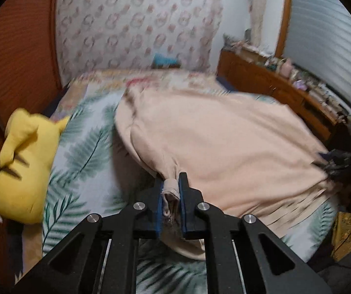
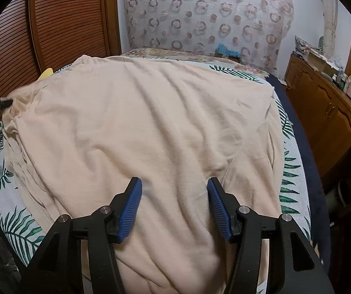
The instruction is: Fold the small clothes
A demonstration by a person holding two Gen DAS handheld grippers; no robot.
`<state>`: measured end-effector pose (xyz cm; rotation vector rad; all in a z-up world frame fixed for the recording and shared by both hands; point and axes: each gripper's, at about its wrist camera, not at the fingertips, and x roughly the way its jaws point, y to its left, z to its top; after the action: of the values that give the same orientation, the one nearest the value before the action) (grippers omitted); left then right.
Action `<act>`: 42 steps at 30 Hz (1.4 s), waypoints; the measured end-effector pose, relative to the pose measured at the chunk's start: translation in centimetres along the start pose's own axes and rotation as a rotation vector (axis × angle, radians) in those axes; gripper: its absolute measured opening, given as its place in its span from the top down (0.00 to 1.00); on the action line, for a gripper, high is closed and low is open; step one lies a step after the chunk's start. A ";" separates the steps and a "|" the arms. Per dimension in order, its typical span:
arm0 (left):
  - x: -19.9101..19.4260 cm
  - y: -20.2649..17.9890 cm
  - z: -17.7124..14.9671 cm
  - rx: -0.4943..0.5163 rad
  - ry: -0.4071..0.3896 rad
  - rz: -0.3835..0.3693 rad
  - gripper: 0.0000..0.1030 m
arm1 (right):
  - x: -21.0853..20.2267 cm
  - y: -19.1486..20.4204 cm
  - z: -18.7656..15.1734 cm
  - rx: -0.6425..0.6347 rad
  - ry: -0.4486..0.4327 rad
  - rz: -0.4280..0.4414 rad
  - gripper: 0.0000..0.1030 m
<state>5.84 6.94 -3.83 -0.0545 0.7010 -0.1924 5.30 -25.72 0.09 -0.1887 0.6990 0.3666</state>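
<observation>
Left claw [image 1: 171,183] pinches the peach shirt's [image 1: 224,142] edge.

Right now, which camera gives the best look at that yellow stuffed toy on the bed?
The left wrist view. There the yellow stuffed toy lies in full sight at the left edge of the leaf-print sheet, beside the peach garment. The right wrist view shows only a small yellow sliver peeking out behind the garment's far left corner.
</observation>
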 end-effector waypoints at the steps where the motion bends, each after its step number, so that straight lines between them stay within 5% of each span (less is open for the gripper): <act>1: -0.3 -0.8 0.7 0.016 -0.015 -0.013 0.89 | 0.0 0.0 0.0 0.000 0.000 0.002 0.43; 20: -0.8 -10.9 6.2 0.172 -0.100 -0.216 0.89 | -0.3 -0.6 0.0 0.036 -0.003 0.032 0.41; 37: -1.3 -22.5 9.6 0.353 -0.084 -0.413 0.89 | -10.0 -3.3 -4.0 0.158 -0.155 -0.052 0.44; 42: -0.6 -22.9 8.3 0.354 -0.060 -0.443 0.60 | -10.9 -2.6 -4.9 0.171 -0.172 -0.049 0.43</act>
<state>7.16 -15.49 5.50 0.1241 0.5790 -0.7340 -4.24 -32.38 3.68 -0.0117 0.5515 0.2710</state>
